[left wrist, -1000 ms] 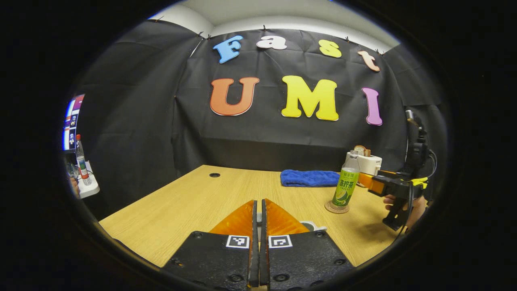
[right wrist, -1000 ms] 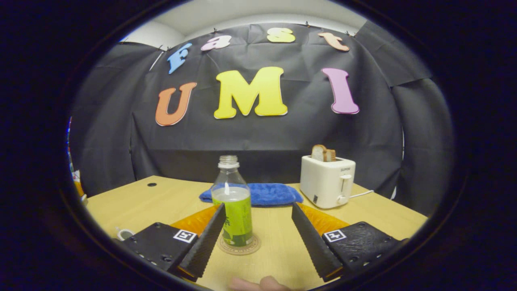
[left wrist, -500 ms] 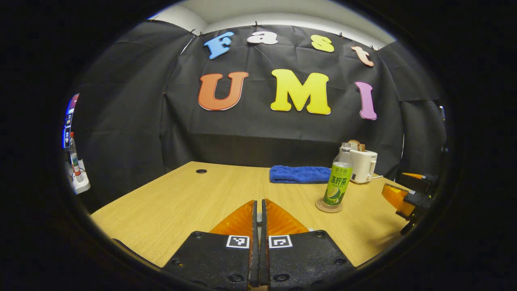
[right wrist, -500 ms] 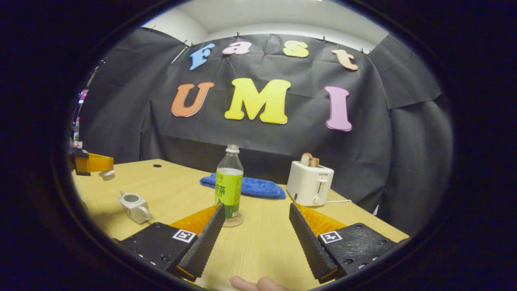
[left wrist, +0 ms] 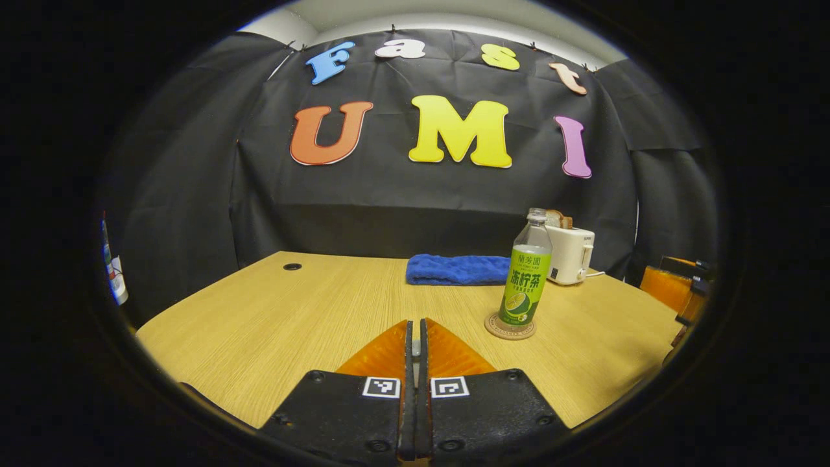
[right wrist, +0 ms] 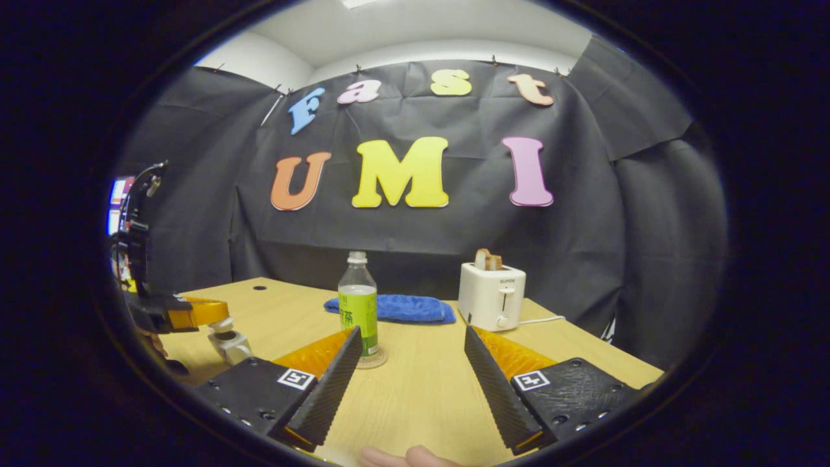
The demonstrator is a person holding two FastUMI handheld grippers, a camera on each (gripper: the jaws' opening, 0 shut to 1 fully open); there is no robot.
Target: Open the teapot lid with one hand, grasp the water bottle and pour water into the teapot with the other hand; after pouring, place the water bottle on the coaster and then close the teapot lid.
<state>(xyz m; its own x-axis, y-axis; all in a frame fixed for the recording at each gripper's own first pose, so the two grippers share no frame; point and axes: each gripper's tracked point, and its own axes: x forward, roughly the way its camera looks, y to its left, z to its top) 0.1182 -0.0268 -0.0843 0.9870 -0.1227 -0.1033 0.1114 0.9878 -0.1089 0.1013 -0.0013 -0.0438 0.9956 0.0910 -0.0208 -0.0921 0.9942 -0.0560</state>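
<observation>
Lid (right wrist: 224,322) lowered (over teapot (right wrist: 229,344)), gripper (right wrist: 414,363) spread

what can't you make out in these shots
- Right gripper view: teapot lower body hidden behind the right gripper's own body; its inside is too small to see.
- Same view: lid at the left gripper's jaws is tiny; seated or just above, cannot tell.
- Left gripper view: right gripper cut off by the edge.

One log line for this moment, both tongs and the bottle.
left tongs: shut on lid, above teapot | right tongs: open, empty | bottle: upright on coaster | lid: not yet on
</observation>
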